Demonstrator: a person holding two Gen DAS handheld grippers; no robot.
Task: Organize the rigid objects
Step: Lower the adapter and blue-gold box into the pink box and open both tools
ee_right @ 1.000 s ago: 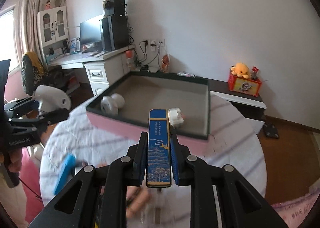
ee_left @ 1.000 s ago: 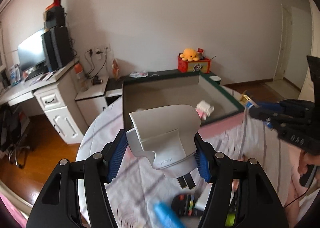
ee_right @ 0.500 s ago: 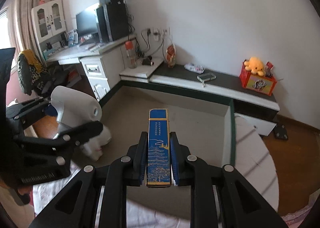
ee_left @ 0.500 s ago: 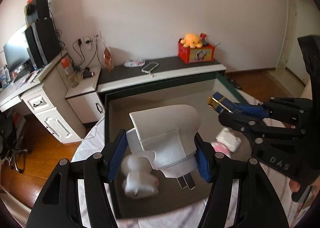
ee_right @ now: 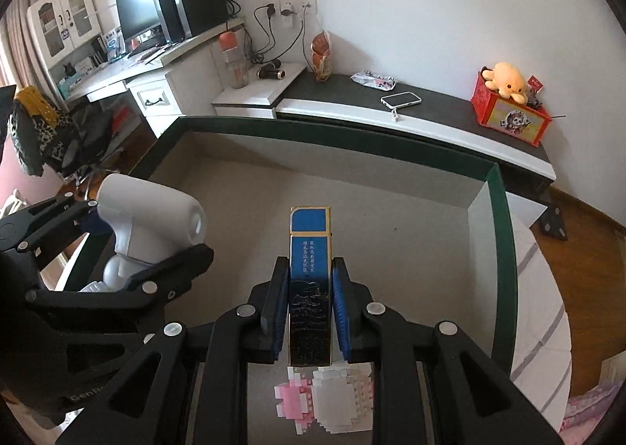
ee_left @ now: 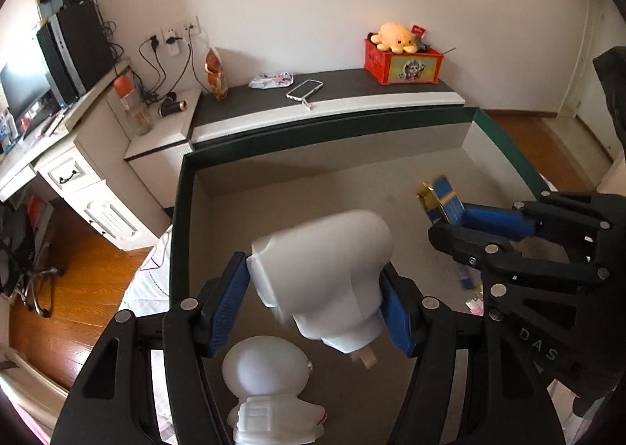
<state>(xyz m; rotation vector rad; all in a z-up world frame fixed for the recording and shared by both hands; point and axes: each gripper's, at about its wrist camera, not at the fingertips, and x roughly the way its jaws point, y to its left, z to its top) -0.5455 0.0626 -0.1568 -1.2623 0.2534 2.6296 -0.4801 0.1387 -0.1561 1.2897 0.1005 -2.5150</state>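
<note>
Progress: mid-run. Tray [ee_right: 499,210] already holds two items: a white figure [ee_left: 270,386] at its near-left corner and a pink-white block toy [ee_right: 324,400] near its near edge, under the right tool. Two more items are over the tray, not yet down.

Left gripper [ee_left: 313,300]: jaws are opening with the white plug [ee_left: 321,269] between them. The plug looks blurred and tilted, so my read is it's slipping out; the left pad barely meets it, if at all. It hangs just above the figure, near-left part of the tray.

Right gripper [ee_right: 305,316]: narrow, clamped on the blue box [ee_right: 310,277], which sticks out forward over mid-tray.

Left to do, my guess: plug lands, blue box gets set down, then whatever remains outside the tray, which I can't see here.

Versus a second ago: both tools were short of the tray, over the striped cloth, with a remote and a blue item below the left one; now both are over the tray floor and pitched further down. Plug sat square and sharp in the pads then; now loose. Right grip unchanged
</note>
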